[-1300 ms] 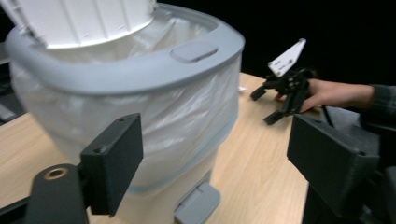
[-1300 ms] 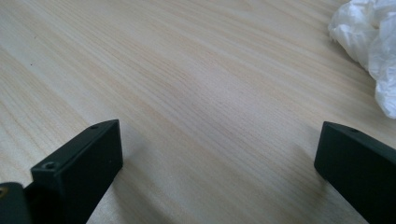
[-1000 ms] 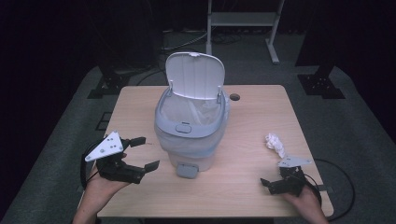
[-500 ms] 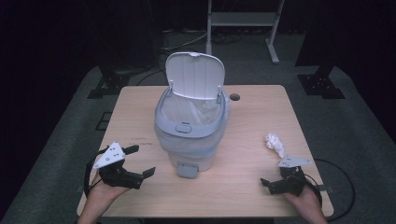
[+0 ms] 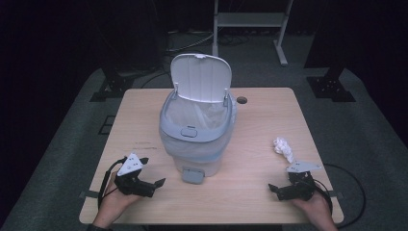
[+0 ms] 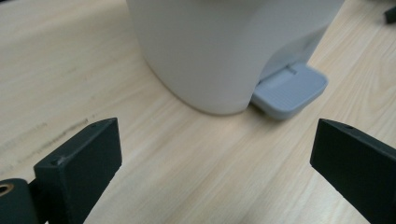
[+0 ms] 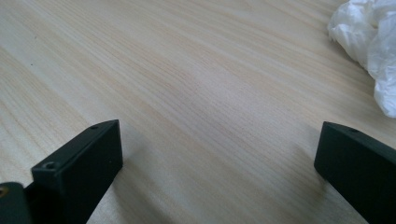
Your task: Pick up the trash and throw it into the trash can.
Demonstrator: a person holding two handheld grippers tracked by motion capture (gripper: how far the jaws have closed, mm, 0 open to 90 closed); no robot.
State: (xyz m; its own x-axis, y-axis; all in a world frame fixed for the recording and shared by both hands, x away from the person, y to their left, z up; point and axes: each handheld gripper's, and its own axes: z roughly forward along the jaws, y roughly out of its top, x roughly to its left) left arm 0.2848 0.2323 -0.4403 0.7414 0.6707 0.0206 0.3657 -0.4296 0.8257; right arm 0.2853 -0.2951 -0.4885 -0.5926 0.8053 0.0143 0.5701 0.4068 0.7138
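A pale grey pedal bin stands mid-table with its lid tilted up and a clear liner inside. Its grey foot pedal juts out at the front. A crumpled white tissue lies on the table at the right. My left gripper rests open near the front left edge, jaws facing the bin's base and pedal, nothing between them. My right gripper rests open at the front right, just in front of the tissue, empty.
The wooden table has a cable hole behind the bin. Dark stands and a white frame rise from the floor beyond the far edge. Cables trail off both front corners.
My left gripper has dropped from above the table down to the front left edge and settled there. The right gripper, bin and tissue have not moved.
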